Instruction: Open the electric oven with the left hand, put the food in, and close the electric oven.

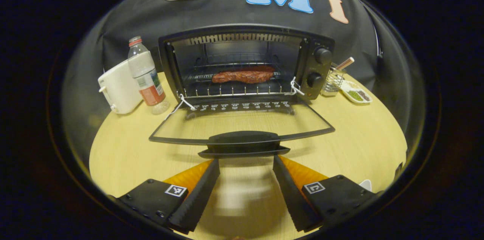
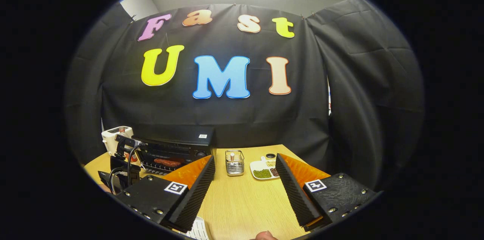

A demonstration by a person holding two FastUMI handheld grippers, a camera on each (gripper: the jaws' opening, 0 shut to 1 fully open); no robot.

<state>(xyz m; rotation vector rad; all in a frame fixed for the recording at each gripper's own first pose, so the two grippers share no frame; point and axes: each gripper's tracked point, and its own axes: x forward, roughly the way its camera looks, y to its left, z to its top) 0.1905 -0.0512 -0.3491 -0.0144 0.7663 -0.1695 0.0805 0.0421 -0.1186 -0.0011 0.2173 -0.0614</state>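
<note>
The black electric oven (image 1: pixel 317 66) stands open at the back of the wooden table, its glass door (image 1: pixel 242 123) lying flat toward me. A red-brown piece of meat (image 1: pixel 244 75) rests on the wire rack inside. My left gripper (image 1: pixel 245 160) is open, its fingertips just short of the door handle (image 1: pixel 244 143) and either side of it, holding nothing. In the right gripper view, my right gripper (image 2: pixel 245 158) is open and empty above the table, well right of the oven (image 2: pixel 170 153). The left gripper (image 2: pixel 121 164) with its cable shows before the oven.
Left of the oven stand a plastic bottle (image 1: pixel 145 75) and a white toaster (image 1: pixel 119 87). To its right are a wire holder (image 1: pixel 334 79) with a stick and a white dish (image 1: pixel 355 92) of beans. Bare tabletop (image 2: pixel 242 198) lies under my right gripper.
</note>
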